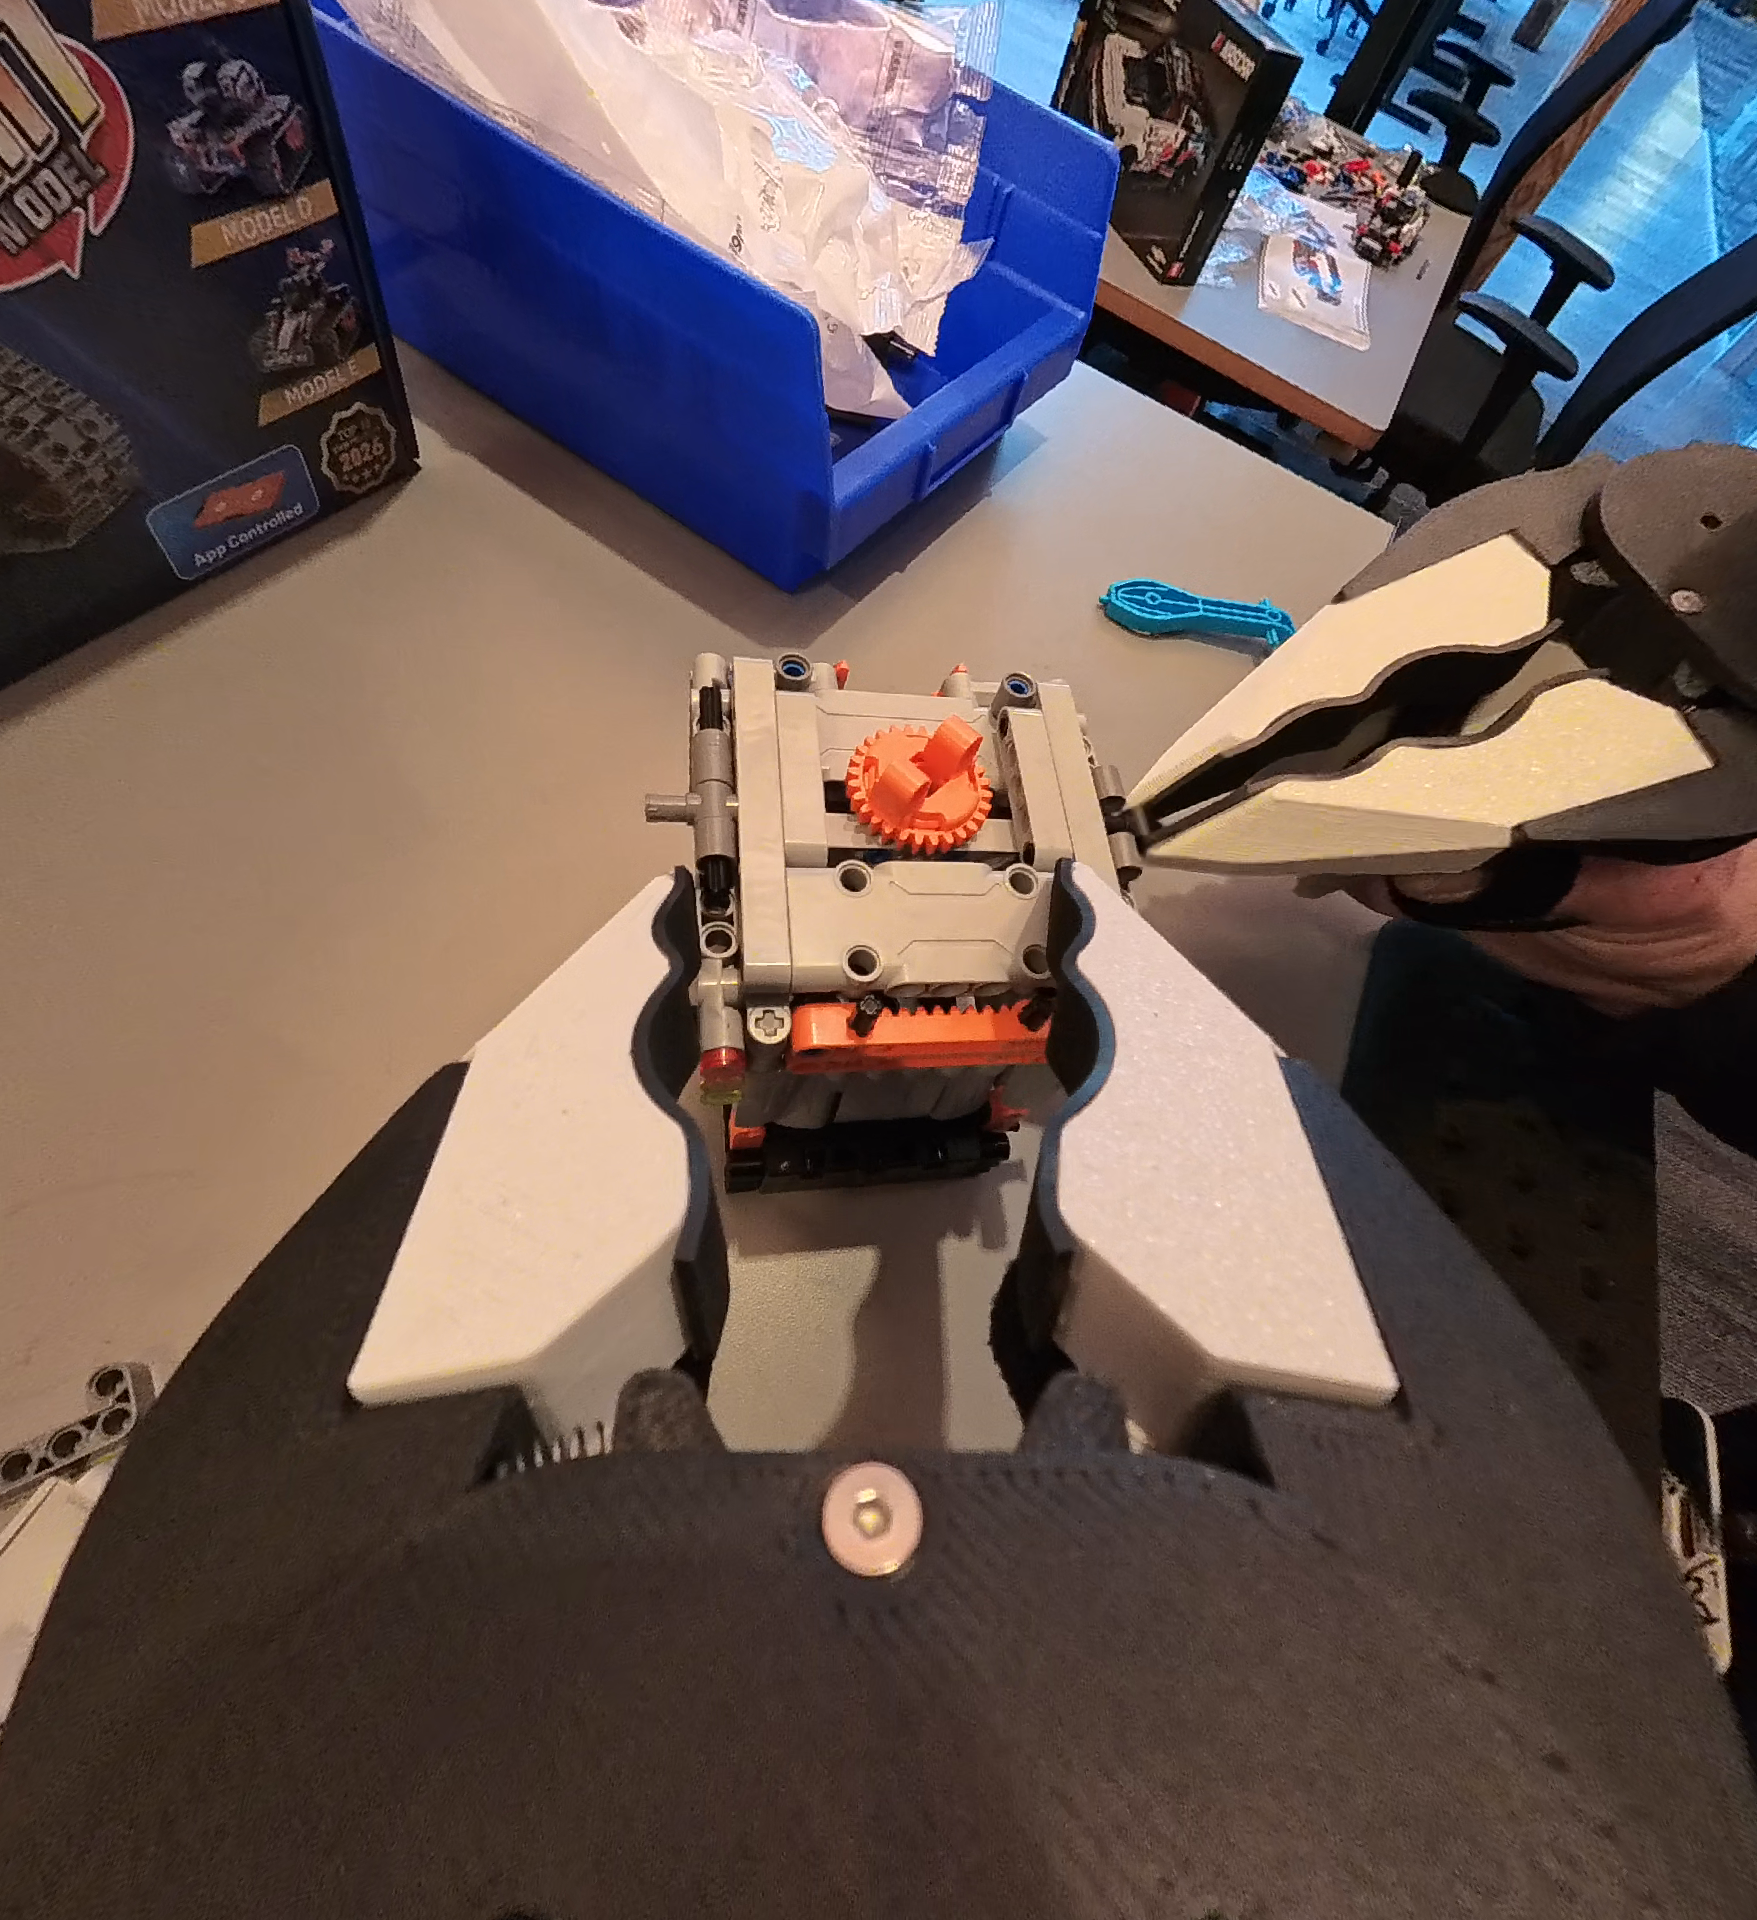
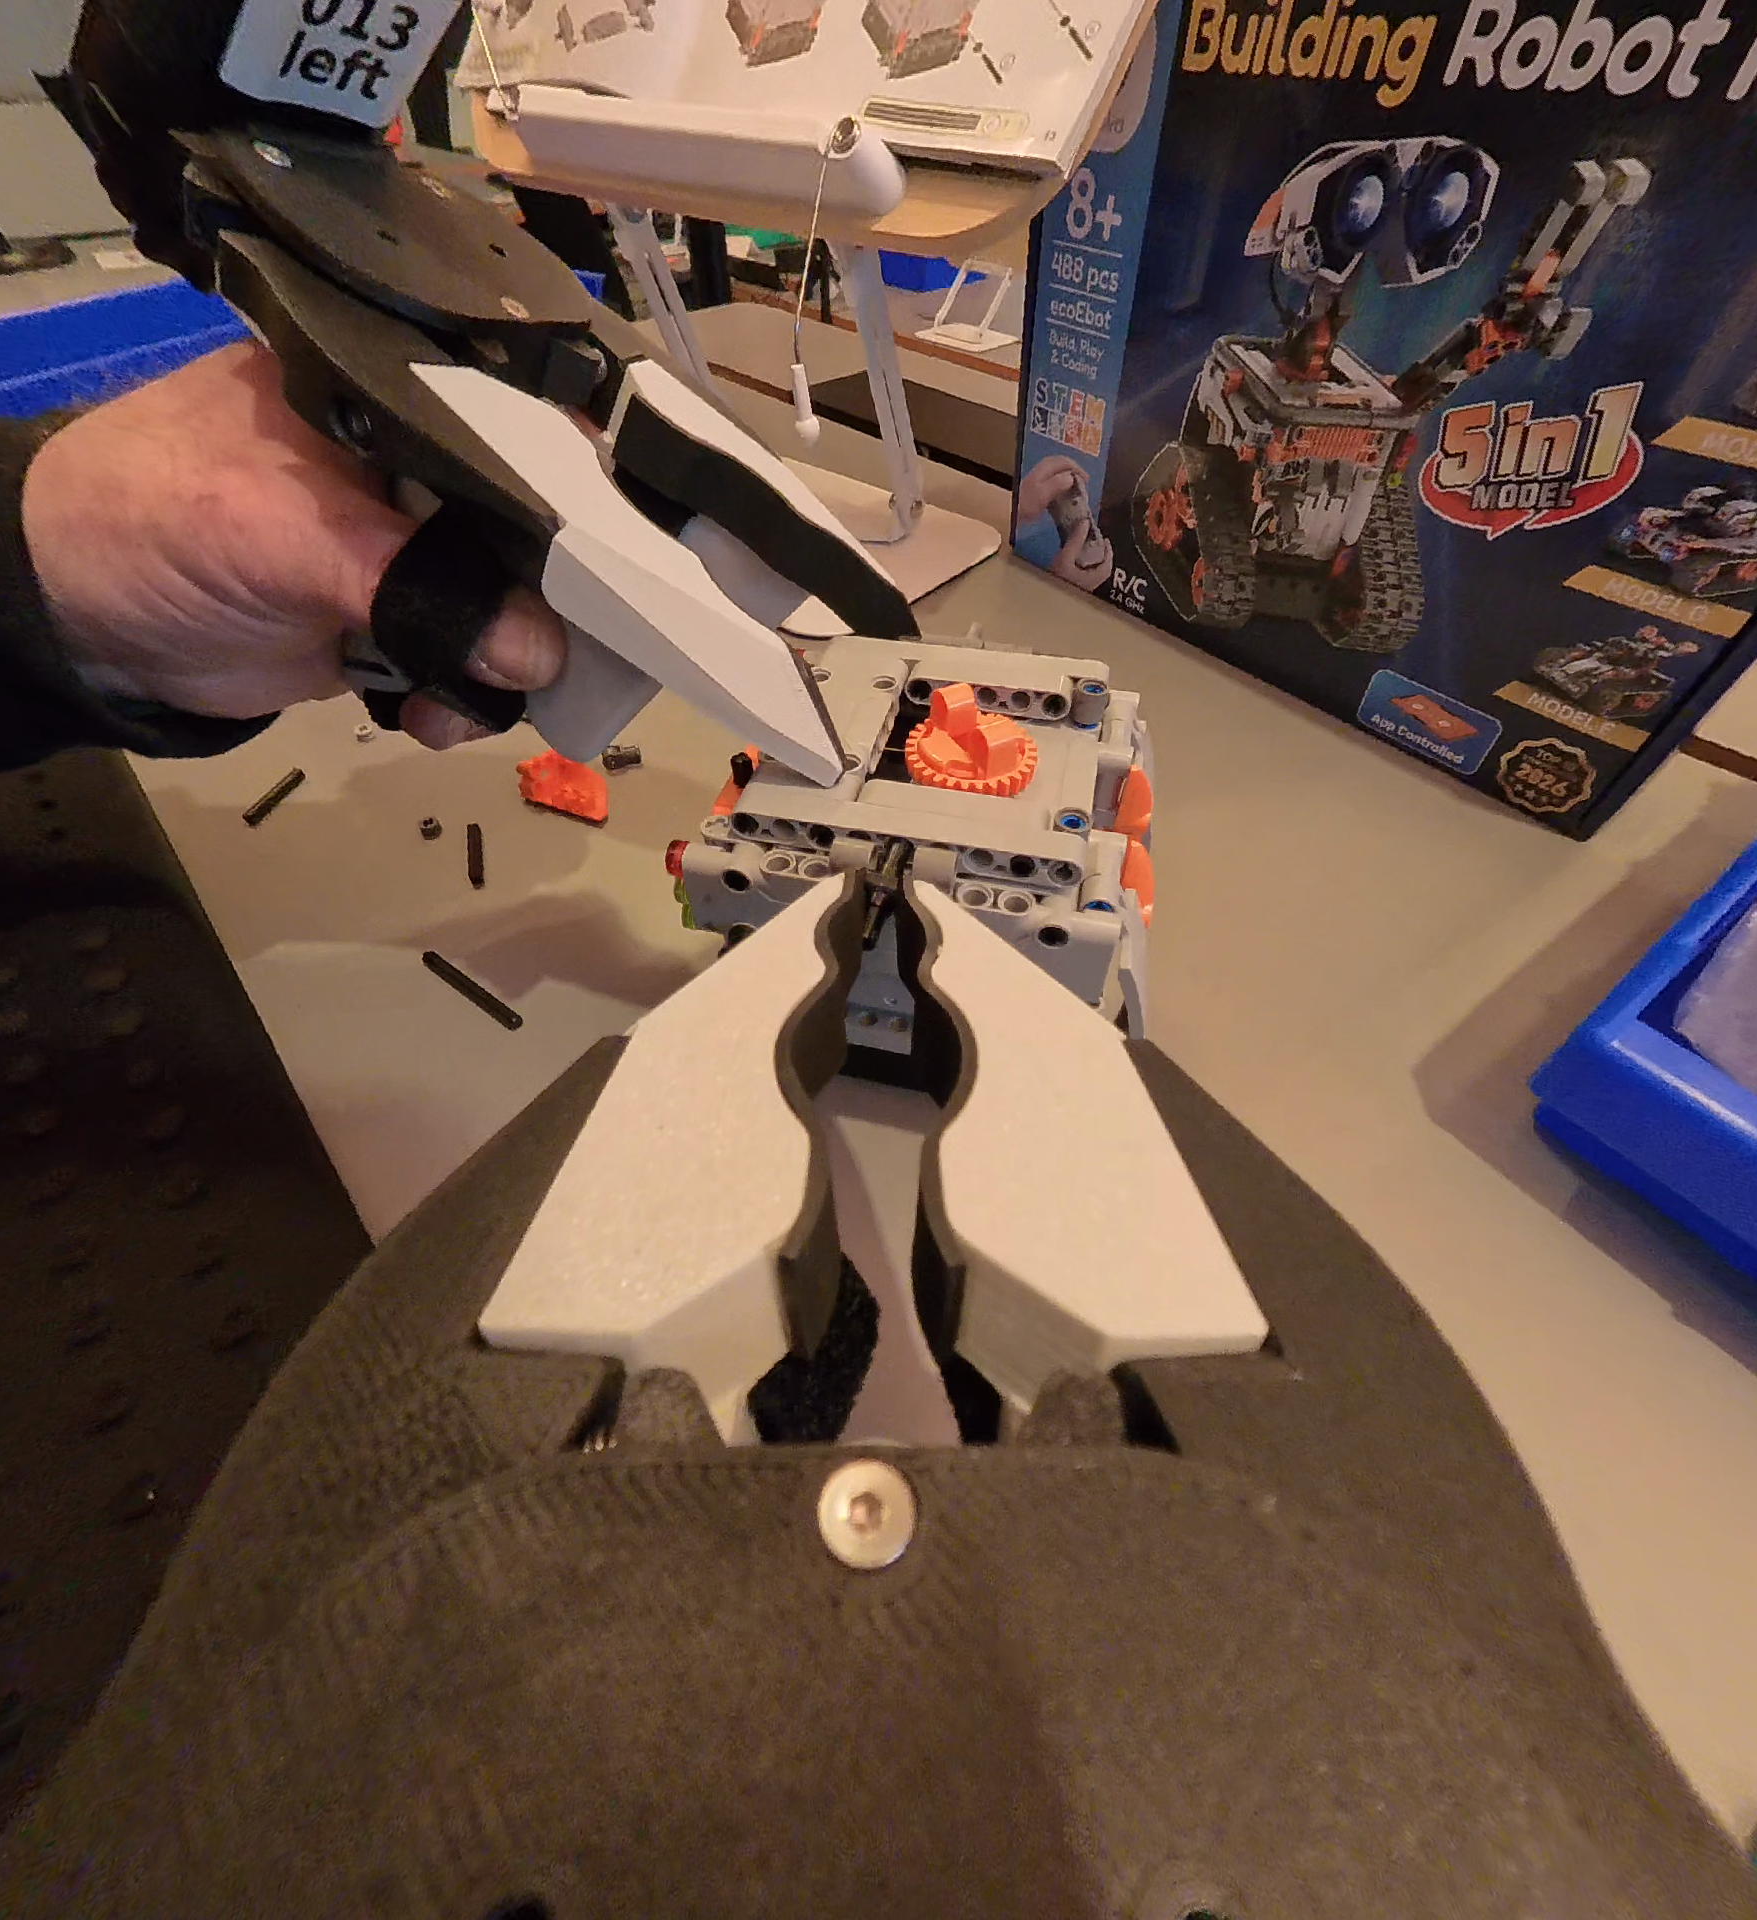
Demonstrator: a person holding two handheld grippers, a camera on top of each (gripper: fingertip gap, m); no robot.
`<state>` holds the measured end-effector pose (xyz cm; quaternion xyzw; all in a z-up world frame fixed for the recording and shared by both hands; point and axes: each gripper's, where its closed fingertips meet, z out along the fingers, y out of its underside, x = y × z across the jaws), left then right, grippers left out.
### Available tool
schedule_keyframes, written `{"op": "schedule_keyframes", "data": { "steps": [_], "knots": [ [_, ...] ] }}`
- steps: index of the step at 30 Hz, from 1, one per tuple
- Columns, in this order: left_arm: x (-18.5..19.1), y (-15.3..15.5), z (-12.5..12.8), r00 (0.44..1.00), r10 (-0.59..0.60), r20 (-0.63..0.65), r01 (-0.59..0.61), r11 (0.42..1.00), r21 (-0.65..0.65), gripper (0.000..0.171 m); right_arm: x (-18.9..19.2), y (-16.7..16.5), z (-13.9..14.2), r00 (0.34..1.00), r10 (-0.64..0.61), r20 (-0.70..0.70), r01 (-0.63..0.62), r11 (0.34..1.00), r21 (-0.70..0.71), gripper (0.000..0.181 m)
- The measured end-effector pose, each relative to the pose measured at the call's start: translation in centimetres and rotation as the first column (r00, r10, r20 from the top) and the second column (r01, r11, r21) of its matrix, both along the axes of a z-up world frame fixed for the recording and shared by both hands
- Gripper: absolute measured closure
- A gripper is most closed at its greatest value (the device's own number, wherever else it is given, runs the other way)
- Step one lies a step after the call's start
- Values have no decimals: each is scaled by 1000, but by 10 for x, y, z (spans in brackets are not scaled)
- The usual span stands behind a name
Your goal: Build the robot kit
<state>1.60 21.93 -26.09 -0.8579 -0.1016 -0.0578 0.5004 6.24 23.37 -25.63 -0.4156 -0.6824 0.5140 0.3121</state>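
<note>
Now the left hand-held gripper (image 1: 879,914) clamps the grey block model (image 1: 884,883); the right hand-held gripper (image 2: 882,899) pinches its side pin (image 2: 879,883).

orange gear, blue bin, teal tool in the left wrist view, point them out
orange gear (image 1: 918,795), left wrist view, on its toothed disc
blue bin (image 1: 645,343), left wrist view, on its near side wall
teal tool (image 1: 1191,613), left wrist view, mid handle

Your smooth plastic block model (image 1: 895,914) sits on a matt counter (image 1: 334,831); glossy cardboard box (image 2: 1425,364) at two o'clock.
</note>
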Motion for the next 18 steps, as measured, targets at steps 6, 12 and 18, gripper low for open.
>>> {"op": "schedule_keyframes", "data": {
  "steps": [6,12,18],
  "knots": [
    [0,0,0,1000,2,0,-2,1000,1,106,0,0,0,1000,11,1,-11,1000,-14,179],
    [0,0,0,1000,1,-1,-1,1000,-1,106,0,-1,0,997,62,37,-64,997,48,179],
    [0,0,0,1000,9,0,-9,1000,-1,106,0,-1,0,991,94,92,-104,989,106,179]
  ]
}}
